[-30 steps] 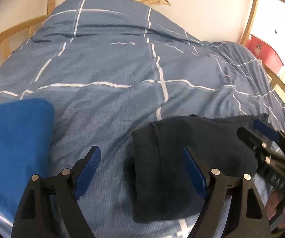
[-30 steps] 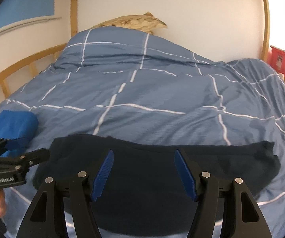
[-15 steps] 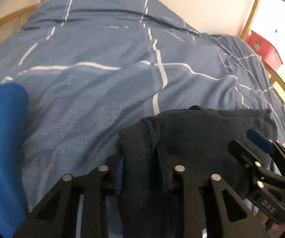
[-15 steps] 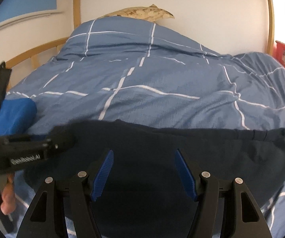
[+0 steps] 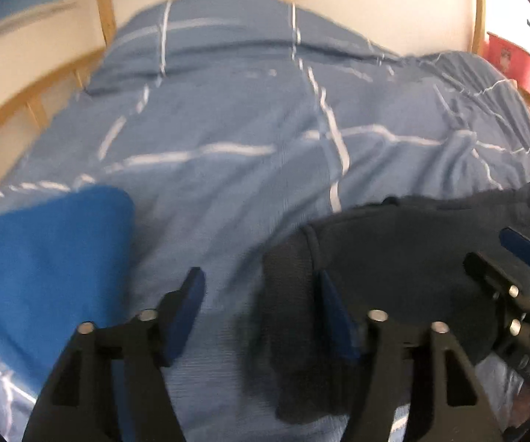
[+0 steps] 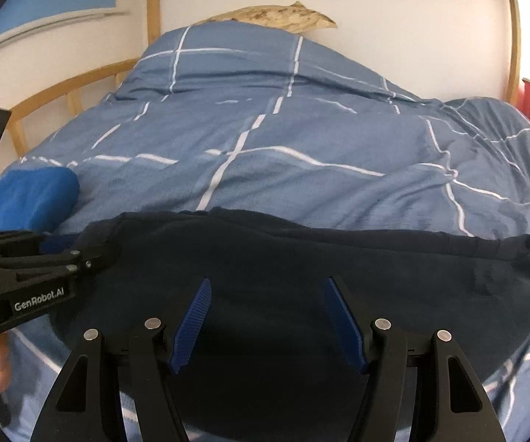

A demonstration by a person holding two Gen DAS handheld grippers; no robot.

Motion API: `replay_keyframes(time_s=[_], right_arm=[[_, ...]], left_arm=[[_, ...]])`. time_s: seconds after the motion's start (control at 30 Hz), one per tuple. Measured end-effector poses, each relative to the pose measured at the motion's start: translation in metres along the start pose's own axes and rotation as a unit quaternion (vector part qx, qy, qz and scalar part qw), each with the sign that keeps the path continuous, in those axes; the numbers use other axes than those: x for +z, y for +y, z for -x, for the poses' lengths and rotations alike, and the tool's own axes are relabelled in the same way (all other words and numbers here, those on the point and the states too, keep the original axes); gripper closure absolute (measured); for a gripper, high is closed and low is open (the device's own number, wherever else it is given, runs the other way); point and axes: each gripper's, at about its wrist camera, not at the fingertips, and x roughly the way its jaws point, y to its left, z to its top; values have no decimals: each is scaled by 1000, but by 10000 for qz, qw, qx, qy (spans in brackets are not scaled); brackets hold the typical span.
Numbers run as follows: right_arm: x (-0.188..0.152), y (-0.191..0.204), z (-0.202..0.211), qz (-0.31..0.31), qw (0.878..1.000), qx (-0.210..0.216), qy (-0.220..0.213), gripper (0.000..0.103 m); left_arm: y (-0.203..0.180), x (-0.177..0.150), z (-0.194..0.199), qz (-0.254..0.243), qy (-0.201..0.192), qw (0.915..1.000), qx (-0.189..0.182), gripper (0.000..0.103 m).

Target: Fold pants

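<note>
A: Where are the dark navy pants placed?
B: Folded, laid flat on the checked duvet across the lower frame, so edges can be squared.
A: Jaws?
B: Left gripper released at the pants' left edge; right gripper released above them. Nothing is gripped.

Blue checked duvet with white lines covers the bed, rumpled at right. Curved pale wooden bed frame against off-white wall; mottled tan pillow at the head. Bright daylight at far right, beside red plastic box.
</note>
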Motion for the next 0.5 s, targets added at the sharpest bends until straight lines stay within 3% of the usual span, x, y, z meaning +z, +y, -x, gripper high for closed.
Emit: replay_keyframes(time_s=[0.13, 0.23, 0.5], right_arm=[[6, -20, 28, -329, 9989, -76, -318, 39], [10, -42, 52, -600, 9962, -143, -620, 30], [8, -135, 111, -1409, 9796, -765, -1208, 30]], left_arm=[[1, 7, 40, 181, -360, 9992, -34, 26], [-11, 11, 66, 283, -629, 9971, -311, 24], [-109, 36, 87, -772, -808, 9840, -1387, 23]])
